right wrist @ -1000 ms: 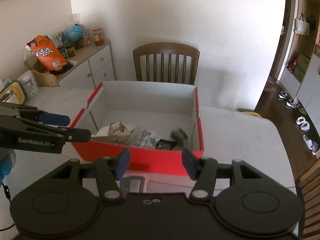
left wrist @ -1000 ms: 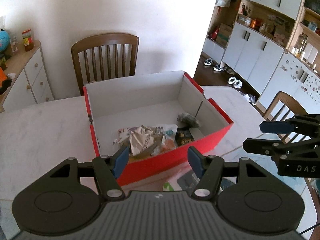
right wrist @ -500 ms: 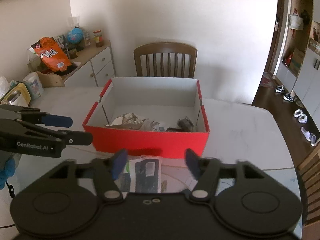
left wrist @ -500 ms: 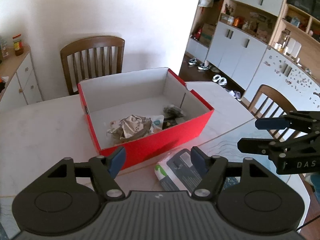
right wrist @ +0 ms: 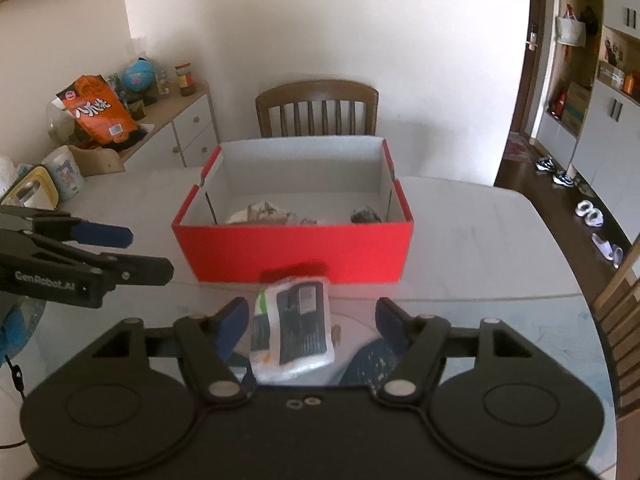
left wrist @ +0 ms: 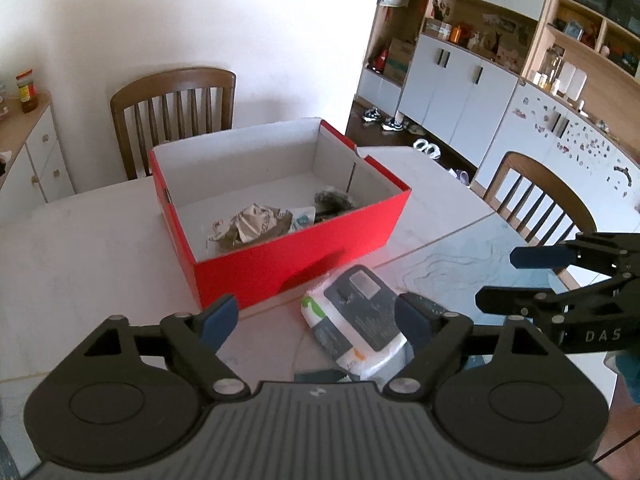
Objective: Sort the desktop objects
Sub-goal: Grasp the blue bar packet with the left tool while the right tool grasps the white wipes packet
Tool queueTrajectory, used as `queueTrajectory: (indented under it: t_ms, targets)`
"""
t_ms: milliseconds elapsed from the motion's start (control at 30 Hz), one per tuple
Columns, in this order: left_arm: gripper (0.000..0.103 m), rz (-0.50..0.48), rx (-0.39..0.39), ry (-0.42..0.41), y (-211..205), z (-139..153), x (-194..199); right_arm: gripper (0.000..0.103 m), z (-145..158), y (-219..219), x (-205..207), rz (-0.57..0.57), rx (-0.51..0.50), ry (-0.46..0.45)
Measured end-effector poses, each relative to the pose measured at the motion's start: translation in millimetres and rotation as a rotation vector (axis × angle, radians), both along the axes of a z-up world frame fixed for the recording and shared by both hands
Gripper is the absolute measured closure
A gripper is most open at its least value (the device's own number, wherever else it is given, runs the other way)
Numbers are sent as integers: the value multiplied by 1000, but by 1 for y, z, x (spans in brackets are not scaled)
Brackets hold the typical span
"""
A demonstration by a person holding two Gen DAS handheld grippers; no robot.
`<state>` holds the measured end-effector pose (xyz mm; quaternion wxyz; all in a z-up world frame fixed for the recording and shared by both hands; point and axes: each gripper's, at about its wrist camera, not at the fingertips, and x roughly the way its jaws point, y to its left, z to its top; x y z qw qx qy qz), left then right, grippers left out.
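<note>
Left wrist view: a white wipes pack (left wrist: 354,322) with dark label, unreadable, lies on the desk (left wrist: 80,248) before the red box (left wrist: 280,216). Left tongs (left wrist: 316,316) are opening, empty; right tongs (left wrist: 516,276), marked "DAS", gape apart.

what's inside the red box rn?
In the red box: crumpled paper, a small packet beside it, and a dark fuzzy lump at the right end. The front wall hides the near floor; anything under the paper can't be seen.
</note>
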<state>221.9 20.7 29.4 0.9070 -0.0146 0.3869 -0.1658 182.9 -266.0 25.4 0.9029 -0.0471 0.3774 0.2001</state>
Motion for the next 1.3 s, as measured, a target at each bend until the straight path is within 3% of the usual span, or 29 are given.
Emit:
queueTrajectory:
  t_ms: [100,167,233,1000,1300]
  targets:
    - [16,-2,11,7,-1,-5,-5,33,-9,0,-8,-6,-1,16]
    - [4,-3,16,10,-1,-9,-7,33,-14,0,-13,-7,-3,25]
    - [0,-5,20,12,-2,-14,-11,33,-19,1,-18,-6,-11,28]
    - [0,-33,70,164,-23,-84,-28,33,-88,-15,-42,-15,-51,116]
    - [0,-8,54,207,-30,-103,-22,33,-94,-18,-32,5,-56,121]
